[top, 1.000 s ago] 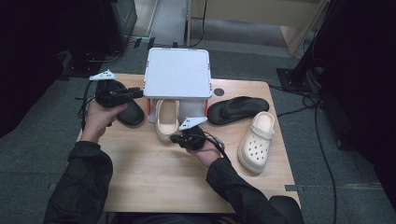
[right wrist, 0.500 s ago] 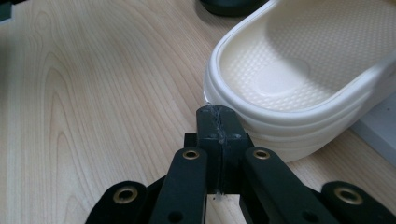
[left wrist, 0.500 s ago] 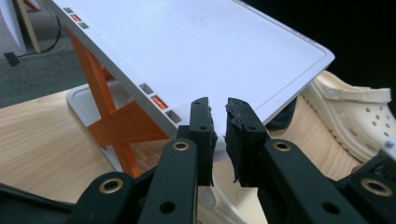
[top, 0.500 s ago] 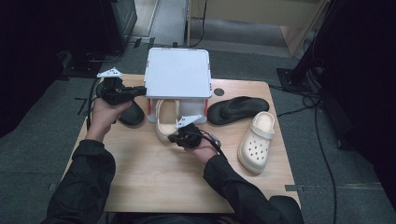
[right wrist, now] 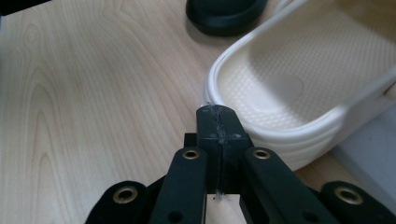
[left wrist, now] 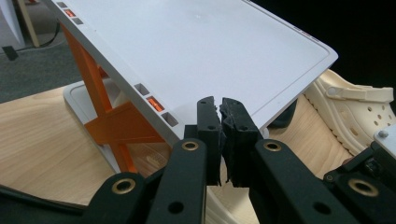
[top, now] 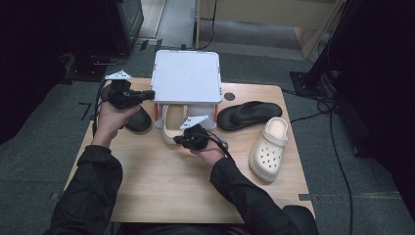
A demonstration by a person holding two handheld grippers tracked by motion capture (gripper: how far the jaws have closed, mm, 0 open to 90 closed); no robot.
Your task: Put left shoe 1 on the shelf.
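A white rack (top: 186, 76) on orange struts (left wrist: 116, 126) stands at the back of the wooden table (top: 161, 181). A cream clog (top: 169, 125) lies partly under it. My left gripper (top: 147, 93) hovers by the rack's left edge, above a black shoe (top: 138, 119). In the left gripper view its jaws (left wrist: 219, 105) have just been closing and now meet with nothing between them, in front of the rack's top (left wrist: 201, 51). My right gripper (top: 178, 140) is shut, its tips (right wrist: 218, 112) right at the outer rim of the cream clog (right wrist: 299, 79).
A second black shoe (top: 249, 113) and a second cream clog (top: 268, 147) lie on the right of the table. A dark round spot (top: 229, 97) sits beside the rack. Cables trail over the grey floor (top: 342, 161) on the right.
My left gripper has edged a little toward the rack's left edge. The right gripper has slid slightly left along the cream clog's rim. The shoes have not moved.
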